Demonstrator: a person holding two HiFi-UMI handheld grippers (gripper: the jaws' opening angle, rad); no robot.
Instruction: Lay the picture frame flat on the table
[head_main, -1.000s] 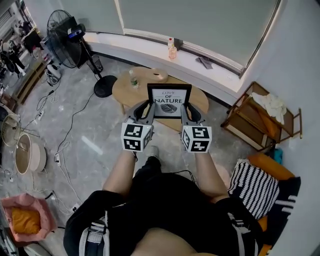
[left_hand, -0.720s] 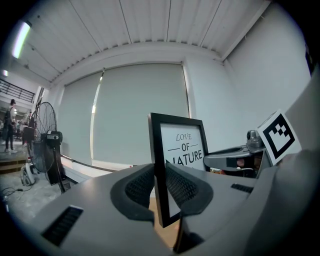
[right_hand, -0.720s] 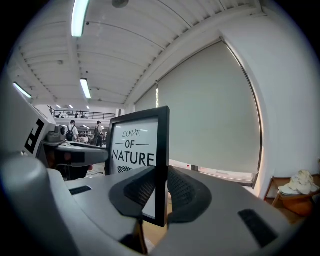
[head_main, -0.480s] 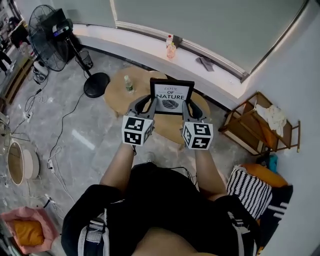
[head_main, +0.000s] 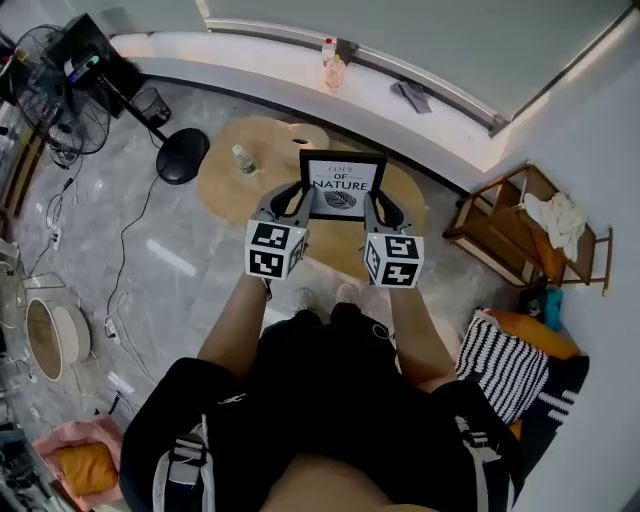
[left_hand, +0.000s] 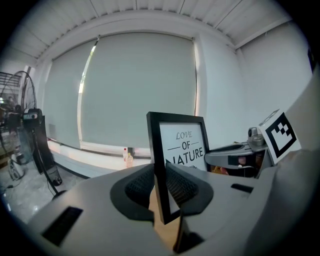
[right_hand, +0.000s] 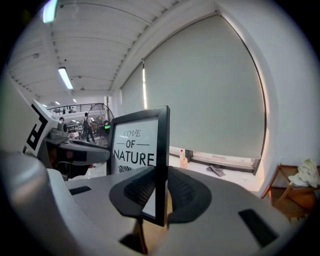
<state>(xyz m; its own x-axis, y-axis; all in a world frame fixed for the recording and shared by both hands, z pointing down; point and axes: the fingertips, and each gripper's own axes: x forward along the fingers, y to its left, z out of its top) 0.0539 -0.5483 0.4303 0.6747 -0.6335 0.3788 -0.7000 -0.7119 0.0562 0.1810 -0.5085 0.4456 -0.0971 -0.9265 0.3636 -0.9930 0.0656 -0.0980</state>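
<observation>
Black-rimmed picture frame (head_main: 342, 186) stands upright over the wooden counter (head_main: 225, 190), print facing the person; I cannot tell whether its bottom edge touches. The left claw (head_main: 297, 203) pinches its left side bar and the right claw (head_main: 371, 206) its right, equally near. Bare wood beneath probably gives room to tip it, with the bottle (head_main: 242, 158) well left.

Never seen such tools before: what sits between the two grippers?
The picture frame, held upright; the left gripper and right gripper each clamp one side edge, seen in the head view.
</observation>
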